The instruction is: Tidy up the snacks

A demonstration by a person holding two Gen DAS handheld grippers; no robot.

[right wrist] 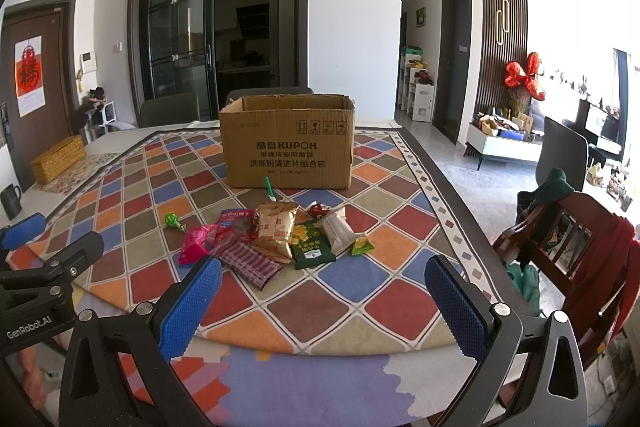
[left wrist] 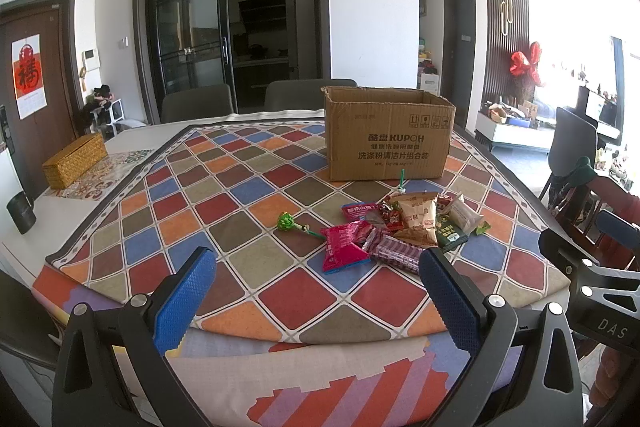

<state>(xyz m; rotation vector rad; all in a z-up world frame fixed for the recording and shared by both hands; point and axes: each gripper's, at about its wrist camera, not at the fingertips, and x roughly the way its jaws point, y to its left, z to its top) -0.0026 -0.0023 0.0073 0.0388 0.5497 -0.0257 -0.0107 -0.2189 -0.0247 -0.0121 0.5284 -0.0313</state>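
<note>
A: Left gripper (left wrist: 318, 297)?
B: Spread wide, nothing between the blue pads (left wrist: 184, 301). Hovering over the near table edge, well short of the snacks.
A: Right gripper (right wrist: 322, 301)?
B: Same. Jaws far apart, empty, above the near edge of the checkered tablecloth (right wrist: 372, 283). Also visible at the right border of the left view (left wrist: 592, 275).
A: Snack pile (right wrist: 276, 235)?
B: Loose heap mid-table, just in front of the cardboard box (right wrist: 286, 143). Not touching the box as far as can be told.
A: Contents?
B: Tan puffed bag (right wrist: 276, 227) on top near the middle. Dark green packet (right wrist: 310, 251) just right of it, pale wrapped bar (right wrist: 338, 229) overlapping the green one. Small green-yellow candy (right wrist: 362, 247) at the right fringe. Purple striped packet (right wrist: 252, 263) nearest the grippers, pink packet (right wrist: 196, 241) at the left end. Green lollipop (right wrist: 173, 219) lying apart to the left. Green-and-white stick (right wrist: 269, 189) poking up beside the box front, can't tell what.
A: Box?
B: Upright, top open, flaps not folded over. Inside not visible.
A: Extras?
B: Woven yellow box (left wrist: 74, 161) and dark mug (left wrist: 21, 213) far left on the table. Red wooden chair (right wrist: 576, 247) at right.
</note>
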